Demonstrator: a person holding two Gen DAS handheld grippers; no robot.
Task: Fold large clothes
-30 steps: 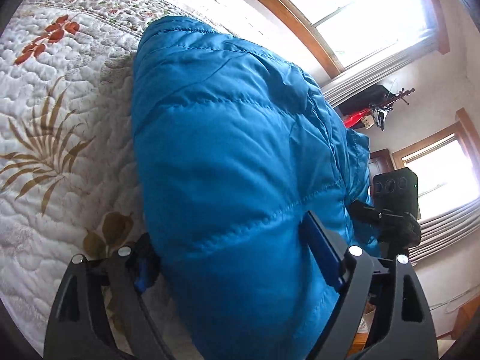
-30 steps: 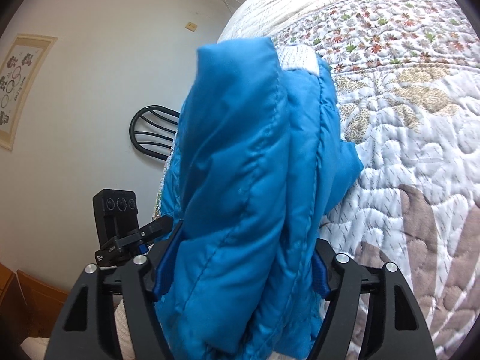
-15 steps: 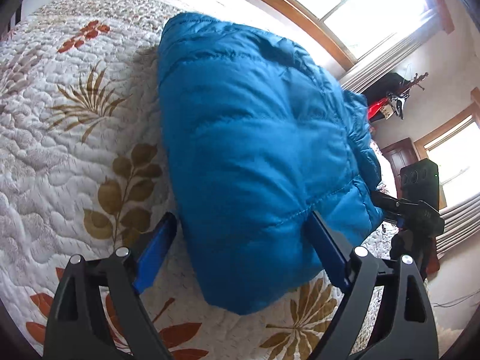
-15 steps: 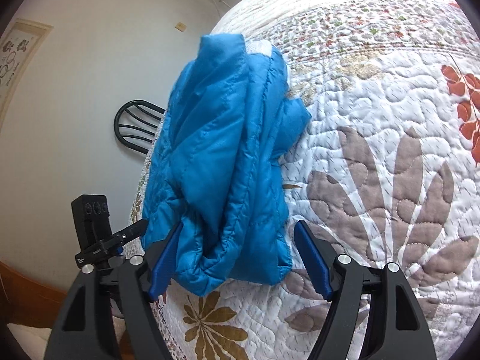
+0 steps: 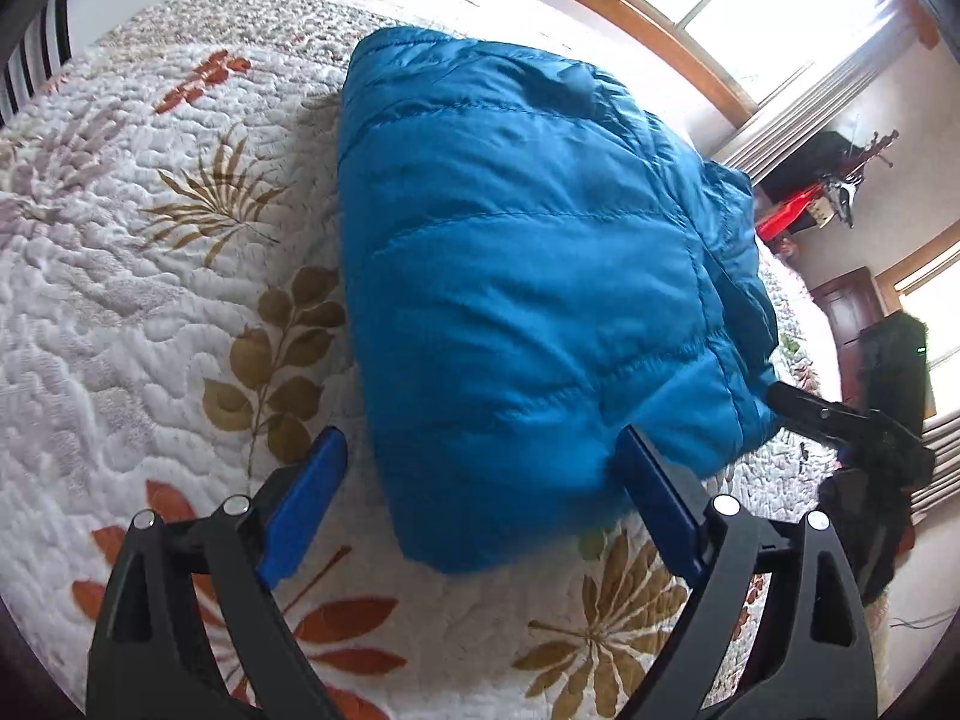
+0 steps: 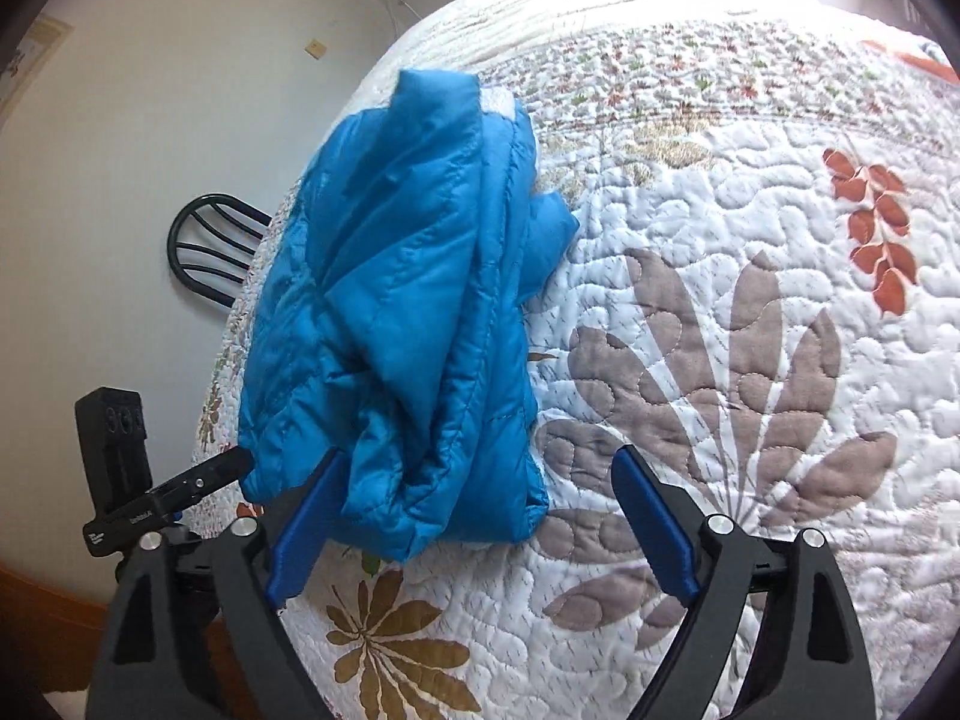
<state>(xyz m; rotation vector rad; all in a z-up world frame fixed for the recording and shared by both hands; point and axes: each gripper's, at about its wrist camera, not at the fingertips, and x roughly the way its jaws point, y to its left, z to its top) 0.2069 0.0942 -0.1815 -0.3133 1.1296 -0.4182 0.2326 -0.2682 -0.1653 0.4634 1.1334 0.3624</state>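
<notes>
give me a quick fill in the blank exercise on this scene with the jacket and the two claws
1. The folded puffer jacket is coloured ____.
2. The jacket lies on a quilted bedspread printed with ____.
3. The left claw has its jaws ____, gripping nothing.
4. Past the bed's edge in the right wrist view stands a black ____ against the wall.

Missing words: blue; leaves; open; chair

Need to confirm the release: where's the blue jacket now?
The blue jacket lies folded on the quilted bedspread, centre in the left view, left-centre in the right view, near the bed's edge.
</notes>
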